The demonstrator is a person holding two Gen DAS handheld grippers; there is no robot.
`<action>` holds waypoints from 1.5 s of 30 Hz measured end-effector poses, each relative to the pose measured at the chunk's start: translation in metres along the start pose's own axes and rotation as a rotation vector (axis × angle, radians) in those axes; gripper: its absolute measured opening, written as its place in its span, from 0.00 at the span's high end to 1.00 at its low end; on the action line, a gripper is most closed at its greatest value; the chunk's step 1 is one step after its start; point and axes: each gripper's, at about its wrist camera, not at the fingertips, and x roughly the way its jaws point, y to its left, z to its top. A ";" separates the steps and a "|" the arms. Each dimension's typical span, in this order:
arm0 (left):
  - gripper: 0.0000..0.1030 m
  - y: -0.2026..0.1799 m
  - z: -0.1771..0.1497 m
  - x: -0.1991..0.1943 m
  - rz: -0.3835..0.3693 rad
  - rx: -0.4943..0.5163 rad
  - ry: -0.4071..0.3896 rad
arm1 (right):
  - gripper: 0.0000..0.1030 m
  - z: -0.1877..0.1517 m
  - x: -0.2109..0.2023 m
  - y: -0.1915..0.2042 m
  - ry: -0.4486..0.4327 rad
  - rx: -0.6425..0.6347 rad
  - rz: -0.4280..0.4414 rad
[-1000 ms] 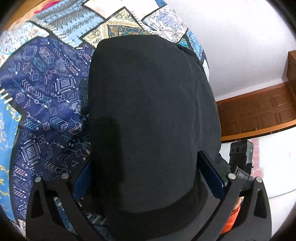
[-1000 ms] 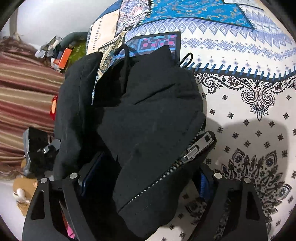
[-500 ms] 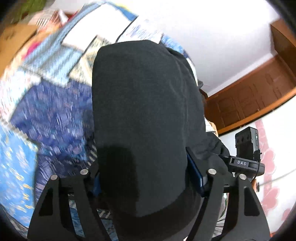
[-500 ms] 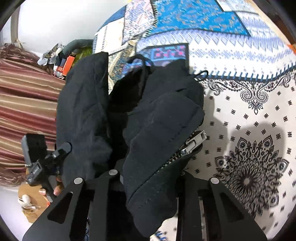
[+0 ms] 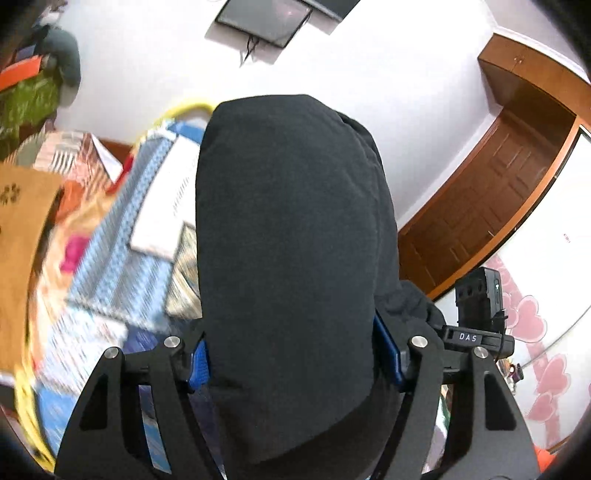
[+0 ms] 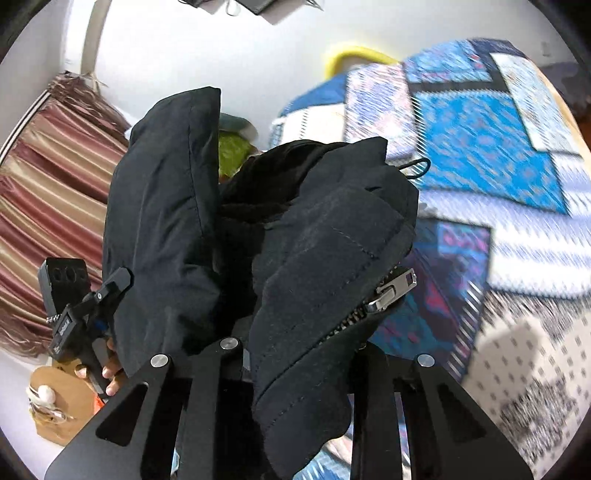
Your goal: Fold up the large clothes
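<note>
A black padded jacket (image 5: 291, 236) fills the middle of the left wrist view, lifted above the patterned blue bedspread (image 5: 122, 266). My left gripper (image 5: 293, 360) is shut on a thick fold of it. In the right wrist view the jacket (image 6: 325, 266) bunches up with its metal zipper pull (image 6: 391, 288) showing. My right gripper (image 6: 295, 354) is shut on the jacket's zipper edge. The left gripper (image 6: 81, 325) also shows at the lower left of that view, gripping another part of the jacket. The bedspread (image 6: 480, 155) lies behind and below.
A white wall with a dark screen (image 5: 266, 18) is ahead. A wooden door (image 5: 480, 206) is to the right. Striped curtains (image 6: 48, 177) hang at the left of the right wrist view. A cardboard box (image 5: 18, 236) sits at the bed's left.
Both grippers closed on the jacket and lifted it off the bed. The views tilted upward, bringing the wall and screen into sight.
</note>
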 end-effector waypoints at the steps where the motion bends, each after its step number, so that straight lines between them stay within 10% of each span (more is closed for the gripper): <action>1: 0.31 0.010 0.011 -0.001 0.002 0.009 -0.011 | 0.80 0.002 0.005 0.000 -0.004 -0.003 0.004; 9: 0.31 0.126 0.038 0.047 0.036 -0.135 0.028 | 0.80 0.043 0.111 -0.006 0.004 0.010 -0.002; 15: 0.29 0.238 -0.009 0.136 0.229 -0.285 0.222 | 0.80 0.040 0.233 -0.051 0.167 0.014 -0.146; 19: 0.27 0.258 -0.024 0.126 0.139 -0.372 0.146 | 0.74 0.031 0.246 -0.057 0.152 -0.023 -0.142; 23: 0.27 0.230 -0.027 0.113 0.256 -0.316 0.145 | 0.52 0.019 0.225 -0.049 0.183 -0.066 -0.224; 33: 0.27 0.142 -0.027 0.041 0.411 -0.075 0.095 | 0.50 -0.003 0.119 -0.020 0.087 -0.164 -0.298; 45: 0.27 -0.066 -0.057 -0.144 0.395 0.277 -0.309 | 0.50 -0.043 -0.029 0.139 -0.308 -0.407 -0.107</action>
